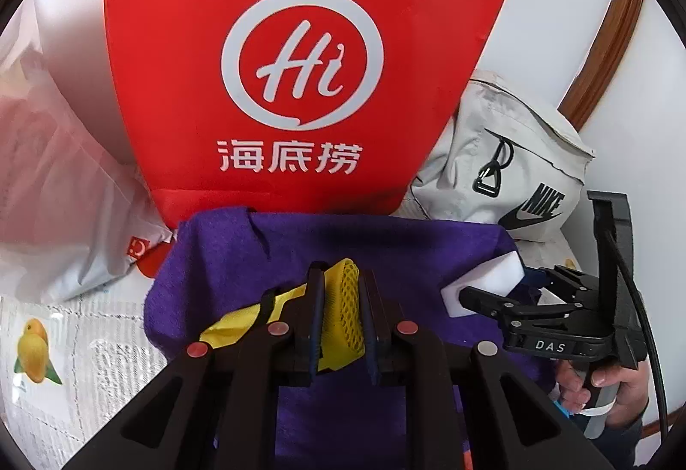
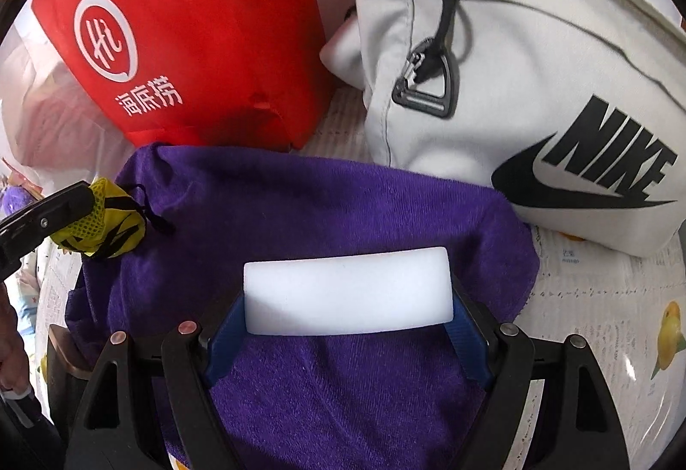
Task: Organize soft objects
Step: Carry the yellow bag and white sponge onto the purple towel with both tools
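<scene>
A purple towel (image 1: 386, 255) lies spread on the table; it also shows in the right wrist view (image 2: 343, 204). My left gripper (image 1: 341, 315) is shut on a yellow mesh pouch (image 1: 343, 311) and holds it over the towel; the pouch also shows at the left in the right wrist view (image 2: 103, 226). My right gripper (image 2: 347, 320) is shut on a white sponge block (image 2: 347, 290), over the towel's right part. The right gripper (image 1: 514, 303) and the sponge (image 1: 484, 281) show at the right in the left wrist view.
A red Haidilao bag (image 1: 300, 63) stands behind the towel. A light grey Nike bag (image 2: 536, 84) lies behind it to the right. A translucent plastic bag (image 1: 55, 187) lies at the left. The table cover (image 1: 77, 363) has fruit prints.
</scene>
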The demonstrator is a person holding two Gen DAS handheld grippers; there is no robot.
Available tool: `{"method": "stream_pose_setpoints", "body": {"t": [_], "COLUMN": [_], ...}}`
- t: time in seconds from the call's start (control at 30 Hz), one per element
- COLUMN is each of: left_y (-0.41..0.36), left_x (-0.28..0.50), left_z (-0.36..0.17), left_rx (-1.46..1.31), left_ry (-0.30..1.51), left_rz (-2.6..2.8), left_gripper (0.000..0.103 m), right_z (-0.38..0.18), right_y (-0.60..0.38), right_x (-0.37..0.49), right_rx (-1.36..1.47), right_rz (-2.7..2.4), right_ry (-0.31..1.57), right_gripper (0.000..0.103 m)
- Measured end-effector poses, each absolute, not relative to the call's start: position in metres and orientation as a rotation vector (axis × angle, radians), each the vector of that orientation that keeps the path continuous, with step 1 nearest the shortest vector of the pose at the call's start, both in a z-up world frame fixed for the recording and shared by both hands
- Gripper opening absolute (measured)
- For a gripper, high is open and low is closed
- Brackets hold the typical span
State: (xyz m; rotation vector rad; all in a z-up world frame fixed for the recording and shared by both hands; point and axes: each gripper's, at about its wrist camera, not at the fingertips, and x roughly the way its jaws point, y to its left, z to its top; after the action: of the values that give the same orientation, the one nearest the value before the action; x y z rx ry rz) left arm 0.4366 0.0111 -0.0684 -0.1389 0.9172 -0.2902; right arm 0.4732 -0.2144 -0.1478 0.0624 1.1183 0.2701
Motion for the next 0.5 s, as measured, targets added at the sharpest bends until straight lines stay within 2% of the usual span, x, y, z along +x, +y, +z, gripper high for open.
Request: {"method": "stream_pose_setpoints", "body": {"t": [0.3, 0.5], "left_y": [0.0, -0.004], "left_x": [0.43, 0.424], "left_z": [-0.078, -0.08], "left_rx": [-0.137, -0.108], "left_ry": [0.965, 0.983], "left_rz": [-0.317, -0.281], "left_gripper": [0.022, 0.044], "right_z": [-0.152, -0.143], "right_y": [-0.208, -0.216], "right_x": [0.475, 0.468], "right_rx": [0.039, 0.049], "right_rz": [0.285, 0.284], "right_ry": [1.145, 1.128], "right_gripper": [0.085, 0.089]}}
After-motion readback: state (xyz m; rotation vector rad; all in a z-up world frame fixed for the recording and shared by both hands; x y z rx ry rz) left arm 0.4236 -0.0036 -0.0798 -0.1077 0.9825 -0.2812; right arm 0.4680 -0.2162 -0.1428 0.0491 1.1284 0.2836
